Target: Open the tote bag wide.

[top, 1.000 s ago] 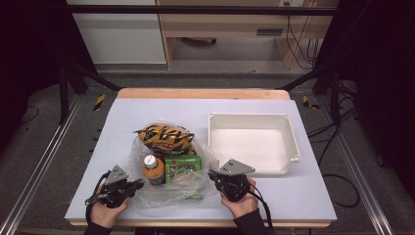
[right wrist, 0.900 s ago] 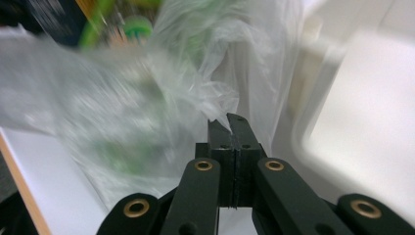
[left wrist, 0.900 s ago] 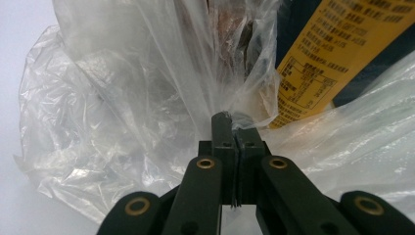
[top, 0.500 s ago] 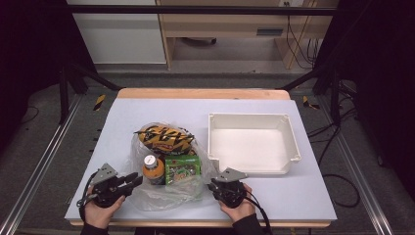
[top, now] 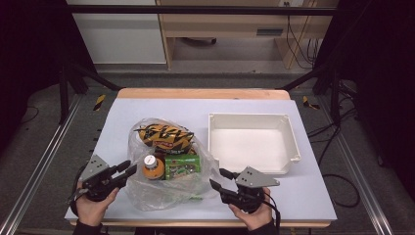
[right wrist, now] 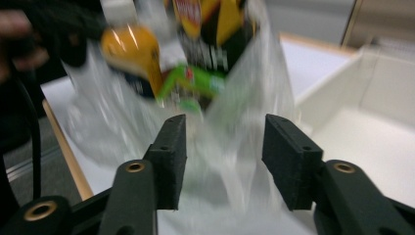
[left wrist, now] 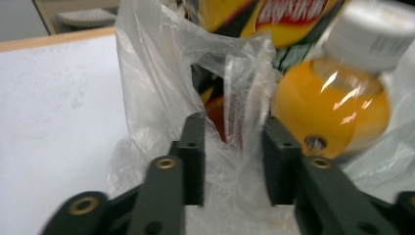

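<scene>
Plastic bag [top: 169,188] between grippers (unclamped)

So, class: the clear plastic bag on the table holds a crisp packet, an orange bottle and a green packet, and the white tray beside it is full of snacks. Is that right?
Not quite. The white tray is empty, as the high view shows. The rest stands: the clear plastic bag holds the crisp packet, the orange bottle and the green packet.

bare table [top: 147,110] left of bag [top: 166,191], tray [top: 292,142] crowding its right
</scene>
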A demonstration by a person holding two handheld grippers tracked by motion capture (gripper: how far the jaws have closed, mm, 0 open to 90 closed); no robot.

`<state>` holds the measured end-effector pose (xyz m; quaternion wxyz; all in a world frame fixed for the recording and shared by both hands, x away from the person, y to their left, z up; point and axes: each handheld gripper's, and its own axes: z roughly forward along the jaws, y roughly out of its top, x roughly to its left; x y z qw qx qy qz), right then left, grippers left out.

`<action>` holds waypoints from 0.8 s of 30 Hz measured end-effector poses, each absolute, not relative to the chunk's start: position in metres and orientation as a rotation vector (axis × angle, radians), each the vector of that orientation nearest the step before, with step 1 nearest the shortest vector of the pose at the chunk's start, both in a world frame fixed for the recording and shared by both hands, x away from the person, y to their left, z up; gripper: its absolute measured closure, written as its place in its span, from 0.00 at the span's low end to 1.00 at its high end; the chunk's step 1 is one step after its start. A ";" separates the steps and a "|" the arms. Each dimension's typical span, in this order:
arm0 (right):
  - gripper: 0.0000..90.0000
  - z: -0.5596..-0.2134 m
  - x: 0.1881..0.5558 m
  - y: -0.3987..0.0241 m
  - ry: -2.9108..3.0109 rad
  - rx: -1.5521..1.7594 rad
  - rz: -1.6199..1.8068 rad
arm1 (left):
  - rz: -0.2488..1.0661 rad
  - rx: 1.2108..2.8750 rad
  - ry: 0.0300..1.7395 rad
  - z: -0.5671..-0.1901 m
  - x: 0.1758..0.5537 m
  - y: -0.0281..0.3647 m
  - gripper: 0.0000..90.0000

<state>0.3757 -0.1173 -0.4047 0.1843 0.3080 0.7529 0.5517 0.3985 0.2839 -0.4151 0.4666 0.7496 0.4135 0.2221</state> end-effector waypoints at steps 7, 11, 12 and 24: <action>0.78 -0.379 0.399 -0.076 2.143 0.775 1.605 | 0.514 1.873 1.029 -0.434 0.397 0.282 0.85; 0.75 -0.394 0.422 -0.048 2.220 0.828 1.529 | 0.513 1.868 1.043 -0.440 0.398 0.285 0.85; 0.75 -0.399 0.426 -0.043 2.237 0.846 1.491 | 0.513 1.869 1.045 -0.440 0.399 0.285 0.86; 0.63 -0.430 0.428 -0.061 2.270 1.023 1.319 | 0.500 1.900 1.061 -0.449 0.400 0.281 0.91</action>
